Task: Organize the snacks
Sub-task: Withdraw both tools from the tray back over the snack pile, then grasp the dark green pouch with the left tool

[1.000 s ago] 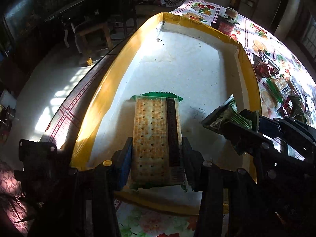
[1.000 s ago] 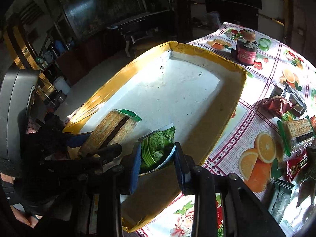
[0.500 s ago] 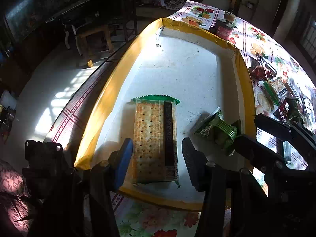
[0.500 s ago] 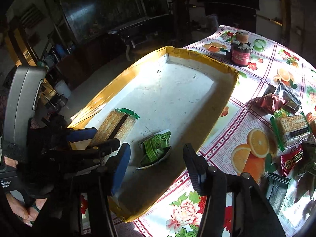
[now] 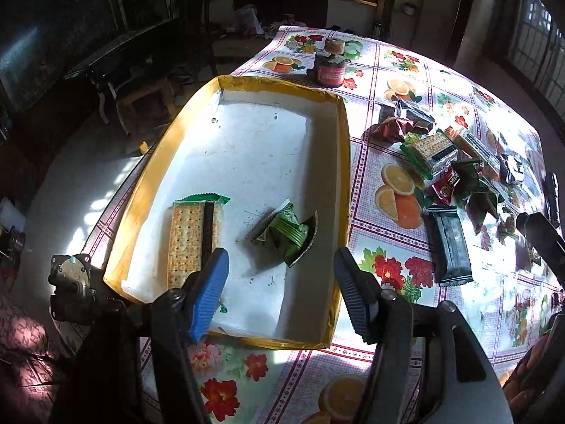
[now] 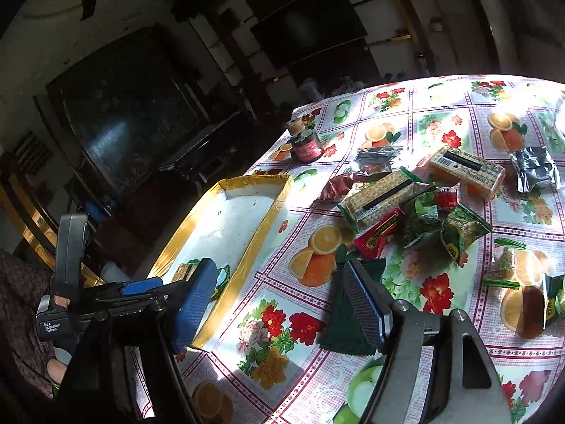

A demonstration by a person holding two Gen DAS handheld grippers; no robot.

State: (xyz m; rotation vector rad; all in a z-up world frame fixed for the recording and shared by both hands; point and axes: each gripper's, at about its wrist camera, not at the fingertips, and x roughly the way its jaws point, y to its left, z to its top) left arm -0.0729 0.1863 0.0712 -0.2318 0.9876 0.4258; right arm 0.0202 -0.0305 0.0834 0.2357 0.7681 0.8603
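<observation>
A shallow white box with yellow taped rim (image 5: pixel 344 162) lies on the table; it also shows in the right wrist view (image 6: pixel 263 226). Inside lie a cracker pack (image 5: pixel 194 233) and a green snack packet (image 5: pixel 286 233). My left gripper (image 5: pixel 279 289) is open and empty, raised above the box's near end. My right gripper (image 6: pixel 279 300) is open and empty above the tablecloth, right of the box. A pile of loose snacks (image 6: pixel 406 208) lies on the table; it also shows in the left wrist view (image 5: pixel 448 166).
A small red jar (image 5: pixel 330 70) stands beyond the box's far end; it shows in the right wrist view (image 6: pixel 307 145) too. A dark flat packet (image 5: pixel 448 243) lies right of the box. The fruit-print tablecloth (image 6: pixel 282 318) covers the table. The table's left edge runs beside the box.
Both grippers let go of their packs, opened and pulled back and up. The cracker pack and green packet now lie in the box. The right gripper swung right toward the snack pile.
</observation>
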